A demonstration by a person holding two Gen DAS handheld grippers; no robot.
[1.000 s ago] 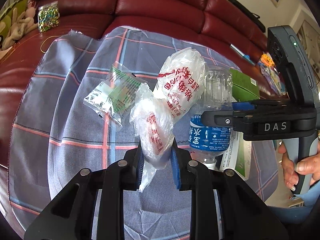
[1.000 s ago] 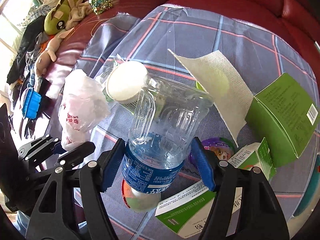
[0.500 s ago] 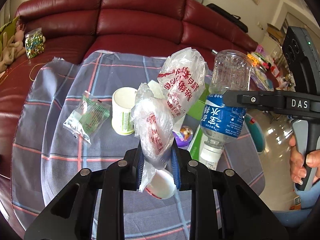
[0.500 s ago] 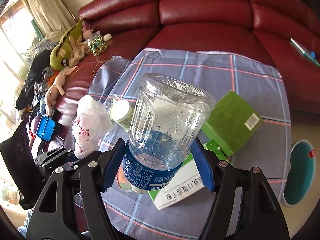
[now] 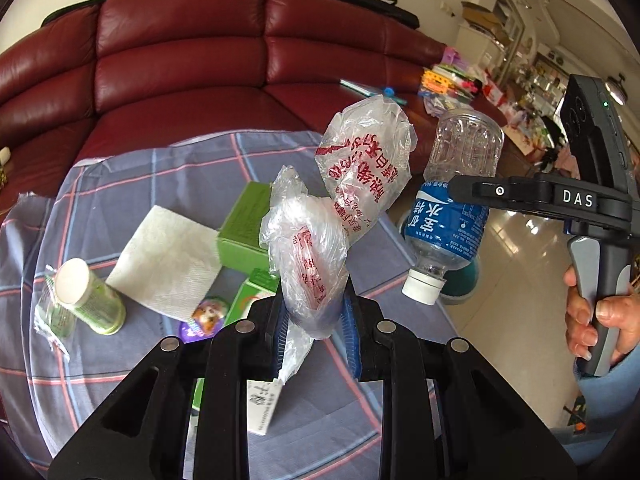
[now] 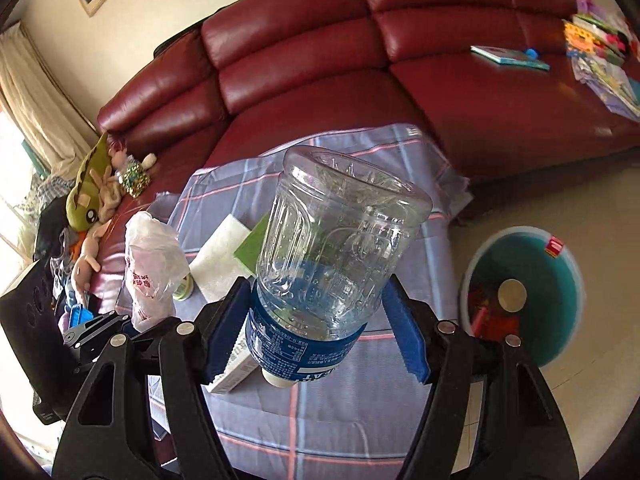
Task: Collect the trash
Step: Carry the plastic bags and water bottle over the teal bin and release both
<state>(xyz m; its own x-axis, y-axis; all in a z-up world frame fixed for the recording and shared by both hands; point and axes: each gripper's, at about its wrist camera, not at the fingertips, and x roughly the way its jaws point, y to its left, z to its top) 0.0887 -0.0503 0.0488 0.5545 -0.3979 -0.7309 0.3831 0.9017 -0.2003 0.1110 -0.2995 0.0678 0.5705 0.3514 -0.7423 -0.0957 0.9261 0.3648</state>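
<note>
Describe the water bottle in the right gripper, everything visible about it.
The water bottle is clear ribbed plastic with a blue printed label around its lower body and a white cap. It looks empty or nearly so. It is held off the table, tilted with its cap end down and its base up. The right gripper clamps it at the label, a blue pad on each side. Nothing else touches it; the teal bin stands on the floor beyond.
</note>
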